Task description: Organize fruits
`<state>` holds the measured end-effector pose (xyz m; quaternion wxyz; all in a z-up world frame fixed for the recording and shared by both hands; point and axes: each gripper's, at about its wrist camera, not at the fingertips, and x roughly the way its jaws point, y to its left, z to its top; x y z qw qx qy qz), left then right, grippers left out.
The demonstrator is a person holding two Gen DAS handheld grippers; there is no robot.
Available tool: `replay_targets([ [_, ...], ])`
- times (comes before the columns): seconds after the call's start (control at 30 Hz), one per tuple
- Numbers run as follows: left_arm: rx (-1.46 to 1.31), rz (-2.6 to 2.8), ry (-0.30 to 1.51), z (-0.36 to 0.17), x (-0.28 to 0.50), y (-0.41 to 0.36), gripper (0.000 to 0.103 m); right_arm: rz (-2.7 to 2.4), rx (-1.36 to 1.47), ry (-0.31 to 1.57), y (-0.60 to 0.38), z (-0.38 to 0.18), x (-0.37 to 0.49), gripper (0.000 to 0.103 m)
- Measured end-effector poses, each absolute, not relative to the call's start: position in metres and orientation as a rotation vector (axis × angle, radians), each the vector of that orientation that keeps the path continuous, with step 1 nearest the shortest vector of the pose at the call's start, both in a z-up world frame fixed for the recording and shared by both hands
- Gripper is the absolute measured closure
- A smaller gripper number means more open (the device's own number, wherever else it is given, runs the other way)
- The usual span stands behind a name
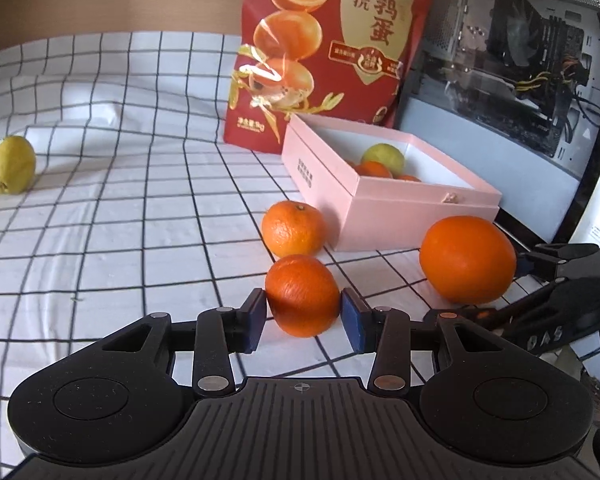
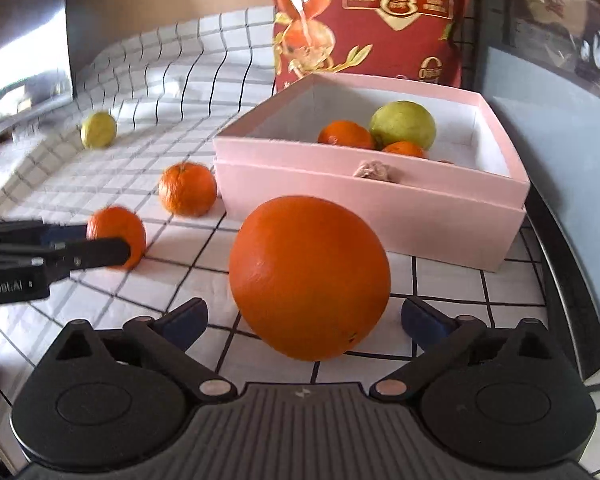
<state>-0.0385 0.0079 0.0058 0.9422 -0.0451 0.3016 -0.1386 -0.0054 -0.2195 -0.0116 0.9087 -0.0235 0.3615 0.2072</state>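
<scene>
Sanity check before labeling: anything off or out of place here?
No damage or spill. One yellow-green fruit sits alone on the checked cloth, away from the pink box. Three orange fruits also remain outside it. The cloth is wrinkled near the back.

Both wrist cams low, fwd-facing, sharing pink box point(image 1: 384, 200).

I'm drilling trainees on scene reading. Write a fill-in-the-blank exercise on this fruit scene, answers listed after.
1. The left tool has its pads against a small ____.
2. The right tool is open around the ____ orange.
3. Fruit already sorted sits inside the ____ box.
4. Far off on the checked cloth lies a lone ____ fruit.

Answers: orange; large; pink; yellow-green
</scene>
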Motion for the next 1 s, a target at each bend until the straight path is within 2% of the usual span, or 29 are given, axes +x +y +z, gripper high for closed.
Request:
replay_targets([
  [0.57,-0.021,-0.227,0.646,0.003,-0.021,-0.019,0.058,0.433,-0.092,0.757,-0.213,-0.012,-0.007,0.0],
  [1.0,-0.11,-0.262,0.646,0.002,-0.026,-0.004,0.059,0.433,-0.092,0.754,-0.214,-0.012,-0.008,0.0],
])
